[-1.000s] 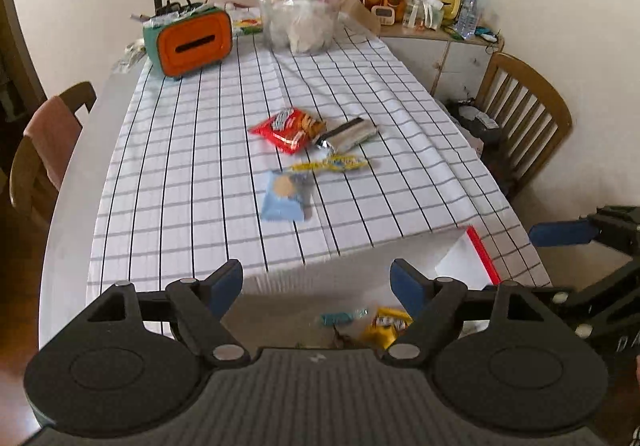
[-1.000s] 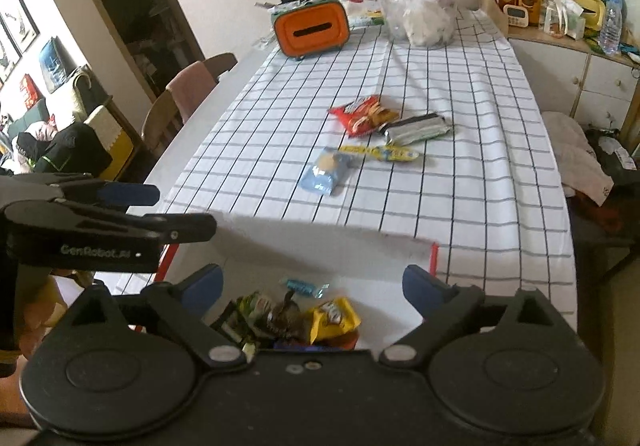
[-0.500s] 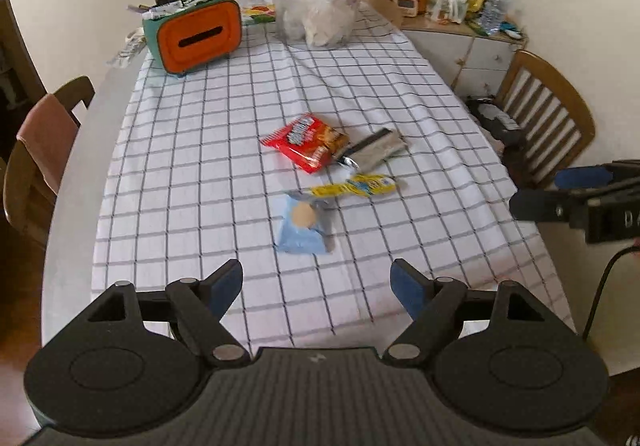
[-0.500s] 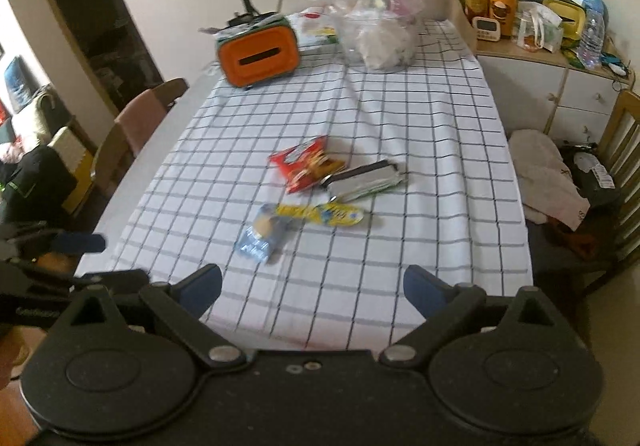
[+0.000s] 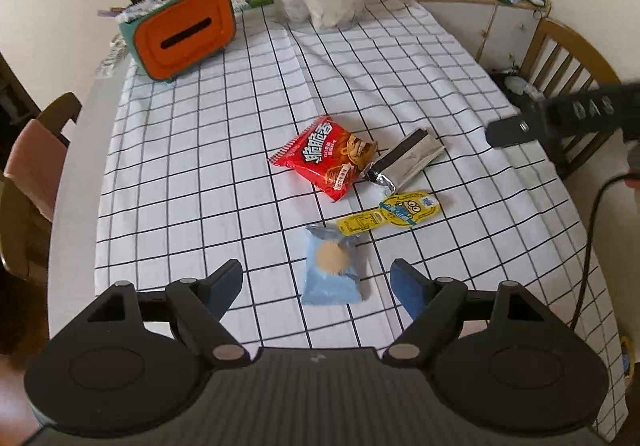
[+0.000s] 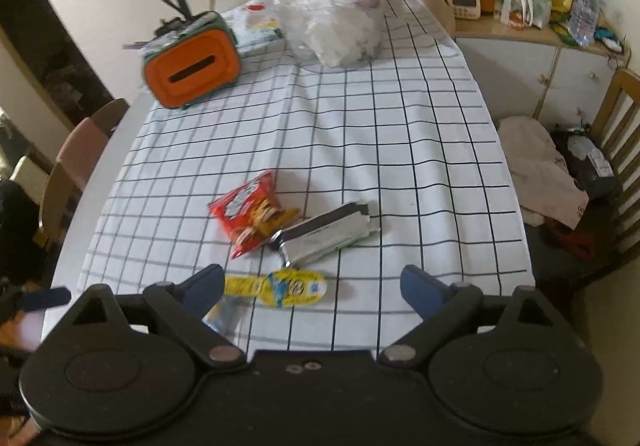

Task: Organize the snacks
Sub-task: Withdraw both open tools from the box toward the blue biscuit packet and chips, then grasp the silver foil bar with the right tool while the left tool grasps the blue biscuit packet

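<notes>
Looking along your left gripper (image 5: 316, 282), you have the light blue packet (image 5: 331, 272) lying almost squarely between its two fingers, flat on the checked cloth of the worktop (image 5: 200, 166), with its long axis running away from you, roughly in line with the way the gripper points. That is the relation your next move turns on: the packet's narrow width sits across the jaws, so in my judgement a descent with little sideways correction would bring the pads to its long edges.

Your left gripper stands wide open and holds nothing; neither pad touches the packet or the cloth.

Your right gripper (image 6: 312, 288) is also wide, its jaws closing slightly, with nothing pressed between them. The yellow packet (image 6: 280, 286) lies just ahead of it, towards its left finger, long axis crosswise to the pointing direction, so it would probably need a roll of the wrist or a grip on one end.

Beyond these, the red snack bag (image 5: 326, 158) and the silver wrapper (image 5: 404, 162) lie touching each other near the middle of the cloth, farther from both grippers. The left is nearer the blue packet, the right nearer the yellow one. No container for the snacks shows in either view.
</notes>
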Demonstrator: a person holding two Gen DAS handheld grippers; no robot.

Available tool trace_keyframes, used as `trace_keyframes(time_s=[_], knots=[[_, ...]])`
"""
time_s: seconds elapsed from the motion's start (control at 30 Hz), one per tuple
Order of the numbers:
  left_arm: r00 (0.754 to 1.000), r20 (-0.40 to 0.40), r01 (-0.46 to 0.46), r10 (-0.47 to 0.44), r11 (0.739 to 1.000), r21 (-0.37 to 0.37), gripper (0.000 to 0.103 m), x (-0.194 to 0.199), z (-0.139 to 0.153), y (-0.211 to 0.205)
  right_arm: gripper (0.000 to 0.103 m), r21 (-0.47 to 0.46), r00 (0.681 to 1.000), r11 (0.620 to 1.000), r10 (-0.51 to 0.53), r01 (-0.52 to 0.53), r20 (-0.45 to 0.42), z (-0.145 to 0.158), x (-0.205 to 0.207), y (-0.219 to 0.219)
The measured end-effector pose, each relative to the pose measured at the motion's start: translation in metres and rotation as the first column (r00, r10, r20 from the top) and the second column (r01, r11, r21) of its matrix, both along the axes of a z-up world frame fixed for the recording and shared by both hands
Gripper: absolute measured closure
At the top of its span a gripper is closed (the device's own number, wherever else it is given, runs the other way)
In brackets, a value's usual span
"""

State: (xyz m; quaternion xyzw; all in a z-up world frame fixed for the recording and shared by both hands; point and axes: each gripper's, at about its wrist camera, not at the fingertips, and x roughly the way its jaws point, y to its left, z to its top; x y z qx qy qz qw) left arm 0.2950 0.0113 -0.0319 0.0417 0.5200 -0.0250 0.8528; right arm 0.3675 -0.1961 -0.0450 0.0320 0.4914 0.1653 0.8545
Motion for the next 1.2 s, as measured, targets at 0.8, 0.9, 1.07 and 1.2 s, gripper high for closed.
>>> trace_keyframes(time_s=[0.8,0.9,1.07,1.2], knots=[[0.985,-0.148,0.103,-0.09,0.991,0.088,0.022,0.063,-0.089,-0.011,0.017,-0.08,0.938,0.953,-0.301,0.292,-0.173,-0.123,0.114,0.035],[0.983,-0.161,0.104,-0.09,0.991,0.084,0.022,0.067,-0.096,-0.01,0.017,-0.111,0.938,0.95,-0.308,0.293,-0.161,-0.13,0.12,0.041],[0.979,-0.181,0.11,-0.093,0.99,0.088,0.022,0.073,-0.107,-0.011,0.017,-0.158,0.94,0.946,-0.306,0.283,-0.151,-0.138,0.126,0.053],[0.977,-0.186,0.122,-0.104,0.989,0.088,0.022,0.077,-0.114,-0.015,0.016,-0.203,0.957,0.95,-0.264,0.236,-0.123,-0.143,0.12,0.064]])
